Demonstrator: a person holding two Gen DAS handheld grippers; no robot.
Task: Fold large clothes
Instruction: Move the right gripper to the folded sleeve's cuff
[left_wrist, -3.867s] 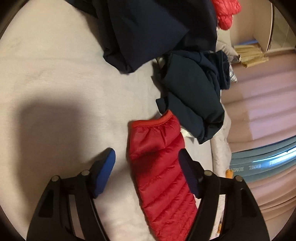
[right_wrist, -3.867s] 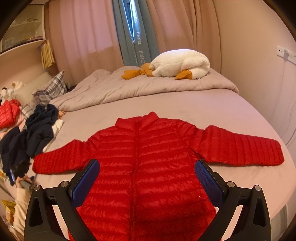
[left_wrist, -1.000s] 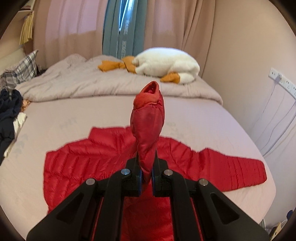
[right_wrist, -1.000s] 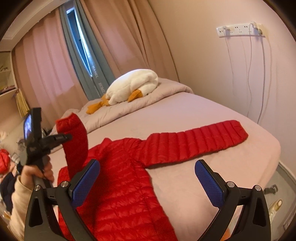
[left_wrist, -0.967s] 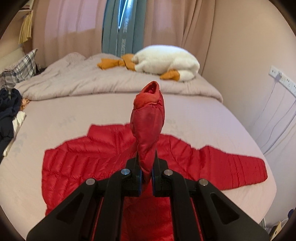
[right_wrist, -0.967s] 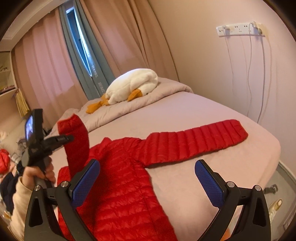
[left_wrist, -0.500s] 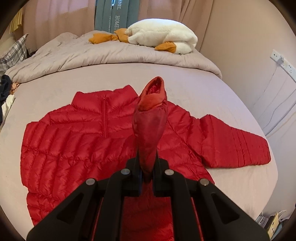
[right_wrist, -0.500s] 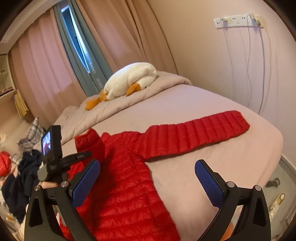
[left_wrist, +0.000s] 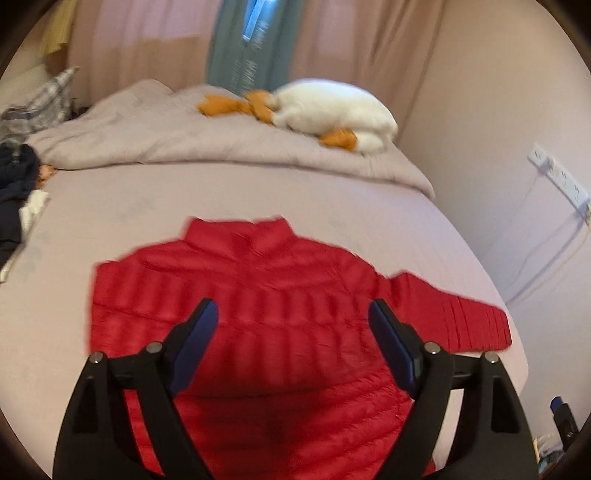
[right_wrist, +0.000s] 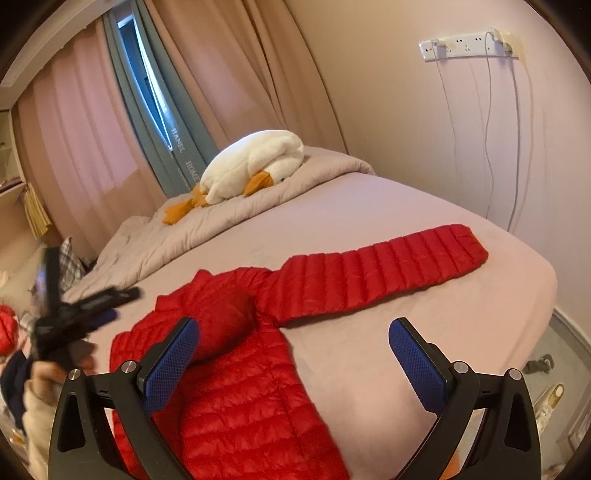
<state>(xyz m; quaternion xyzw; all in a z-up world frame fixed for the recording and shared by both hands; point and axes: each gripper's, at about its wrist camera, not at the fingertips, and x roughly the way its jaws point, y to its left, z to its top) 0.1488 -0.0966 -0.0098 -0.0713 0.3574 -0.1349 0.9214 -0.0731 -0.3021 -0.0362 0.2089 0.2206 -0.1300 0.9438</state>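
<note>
A red quilted jacket (left_wrist: 258, 295) lies front up on the bed, also in the right wrist view (right_wrist: 258, 398). Its left sleeve (right_wrist: 225, 325) is folded across the chest. Its right sleeve (right_wrist: 388, 273) stretches flat toward the bed's right edge. My left gripper (left_wrist: 295, 343) is open and empty above the jacket's body; it shows blurred at the left of the right wrist view (right_wrist: 85, 310). My right gripper (right_wrist: 295, 365) is open and empty over the jacket's right side.
A white and orange plush goose (left_wrist: 332, 110) lies on a rumpled duvet (left_wrist: 184, 140) at the bed's head. Dark clothes (left_wrist: 14, 184) are piled at the left. A power strip with cables (right_wrist: 469, 48) hangs on the right wall. The bed edge (right_wrist: 546, 295) is at the right.
My left gripper has opened and let go of the left sleeve, which now lies across the jacket's chest. The left gripper has pulled back. The right gripper stays open.
</note>
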